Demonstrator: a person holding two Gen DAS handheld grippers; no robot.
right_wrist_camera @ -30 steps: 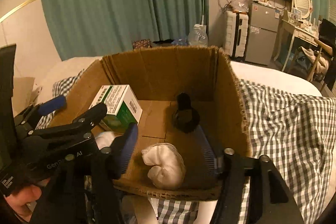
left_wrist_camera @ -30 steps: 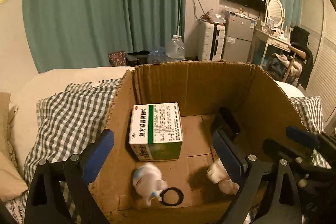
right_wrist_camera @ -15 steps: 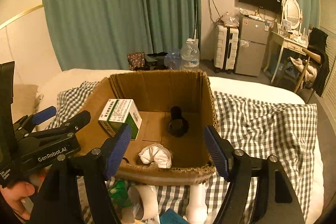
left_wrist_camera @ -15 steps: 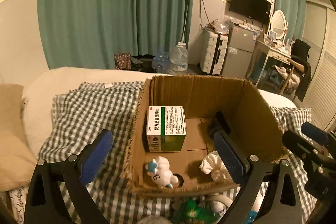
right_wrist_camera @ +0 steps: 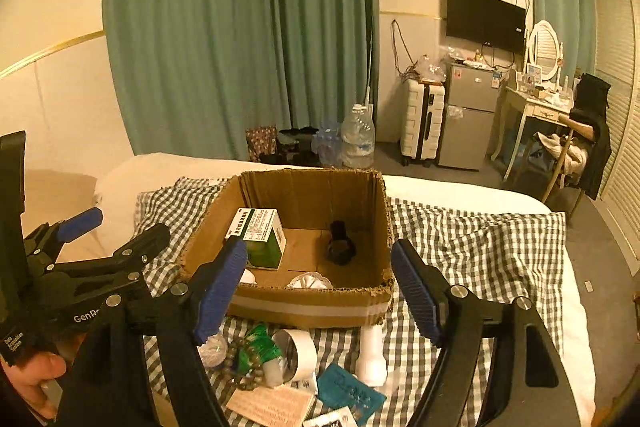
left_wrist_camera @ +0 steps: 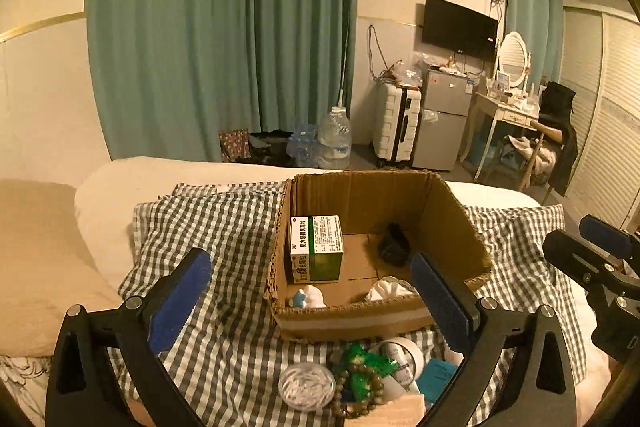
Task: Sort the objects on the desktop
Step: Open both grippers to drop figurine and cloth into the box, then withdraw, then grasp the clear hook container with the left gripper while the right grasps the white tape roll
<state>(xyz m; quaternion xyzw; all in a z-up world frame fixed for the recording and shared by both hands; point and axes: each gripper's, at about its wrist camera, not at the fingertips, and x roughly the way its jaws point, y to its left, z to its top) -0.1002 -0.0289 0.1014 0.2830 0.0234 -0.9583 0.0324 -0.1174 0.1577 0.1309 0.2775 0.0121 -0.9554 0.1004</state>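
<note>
Your left gripper shows in the lower half of its frame, its fingers spread wide with nothing held; they have just been opening a little further. Your right gripper sits low centre in its own view, its fingers parted and empty, having just been opening too. Both hover apart from the cardboard box, which rests on the checked cloth over the bed, centre of frame. Inside the box: 1 green-and-white medicine carton upright at the left wall, 1 dark object toward the back right, 1 small white-and-blue figure at the front left, 1 crumpled white wad at the front right. Lying on the cloth near the box's front wall, bottom centre: 1 clear round case, 1 bead bracelet, 1 green packet, 1 tape roll, 1 white bottle, 1 teal card.
</note>
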